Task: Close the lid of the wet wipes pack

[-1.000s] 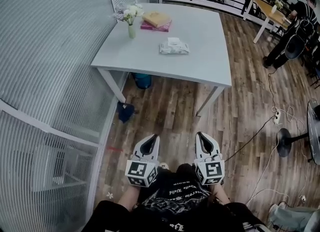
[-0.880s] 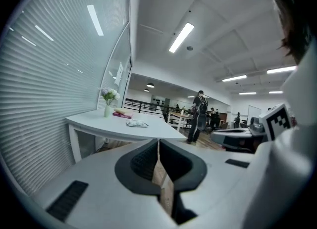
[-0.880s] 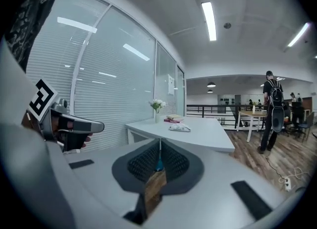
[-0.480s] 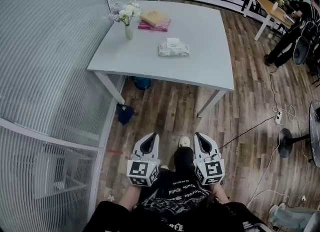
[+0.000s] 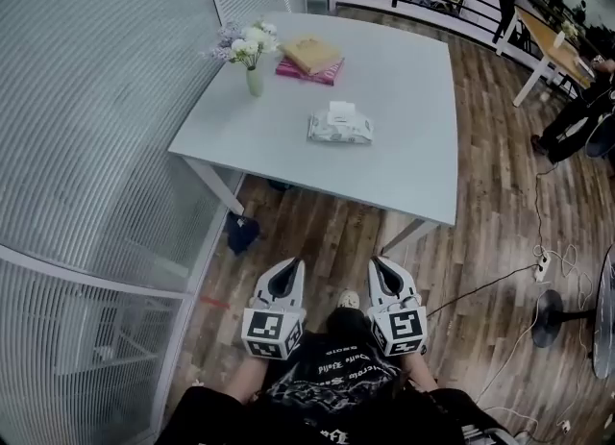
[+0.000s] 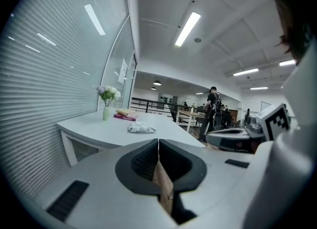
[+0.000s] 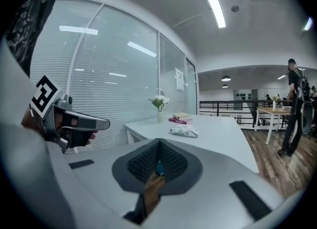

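White wet wipes pack (image 5: 339, 128) — lid (image 5: 340, 109) flipped open.

Print on the wet wipes pack (image 5: 340, 128) too small for legibility; fan (image 5: 545, 319) partly beyond the right edge

Upper centre: pale worktop (image 5: 404, 135) with flower vase (image 5: 253, 66) and stacked books (image 5: 310, 57) near far edge; wooden floor (image 5: 327, 232) below; slatted blinds (image 5: 96, 97) left.
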Demonstrator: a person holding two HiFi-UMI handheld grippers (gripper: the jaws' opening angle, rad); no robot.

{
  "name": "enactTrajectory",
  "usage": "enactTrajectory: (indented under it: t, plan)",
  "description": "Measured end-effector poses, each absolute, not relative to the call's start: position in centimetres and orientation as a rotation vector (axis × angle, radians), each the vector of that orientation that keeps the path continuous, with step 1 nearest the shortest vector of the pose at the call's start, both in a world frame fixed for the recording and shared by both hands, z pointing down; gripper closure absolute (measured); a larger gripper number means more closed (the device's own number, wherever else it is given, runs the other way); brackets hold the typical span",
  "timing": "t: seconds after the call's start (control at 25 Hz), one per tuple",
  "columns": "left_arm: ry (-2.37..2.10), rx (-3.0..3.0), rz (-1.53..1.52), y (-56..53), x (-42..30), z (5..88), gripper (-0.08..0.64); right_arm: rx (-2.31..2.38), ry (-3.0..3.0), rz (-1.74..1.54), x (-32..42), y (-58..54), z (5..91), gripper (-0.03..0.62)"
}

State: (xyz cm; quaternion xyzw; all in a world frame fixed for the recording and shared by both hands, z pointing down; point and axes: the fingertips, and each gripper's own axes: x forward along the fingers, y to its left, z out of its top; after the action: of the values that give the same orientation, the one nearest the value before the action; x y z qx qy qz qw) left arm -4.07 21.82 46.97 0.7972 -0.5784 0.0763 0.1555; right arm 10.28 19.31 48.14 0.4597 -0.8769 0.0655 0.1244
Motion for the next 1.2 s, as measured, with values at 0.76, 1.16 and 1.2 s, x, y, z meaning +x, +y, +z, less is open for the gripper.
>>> enactTrajectory:
  t: [0.76,1.16,1.2]
  plan:
    - [-1.68,2.218,0.268,9.9,4.6,48.4,0.551,1.15,-2.65,0.246,16.4,6.9,49.4,0.594]
    - [-1.645,2.244,0.272,3.4,3.0,49.5,0.551,1.18,-2.62,0.299,15.4,3.0,50.6,0.594]
    - [-1.643,2.248,0.266,2.3,2.6,49.5,0.551,1.183,-2.617,0.303,15.1,2.1,50.5,0.594]
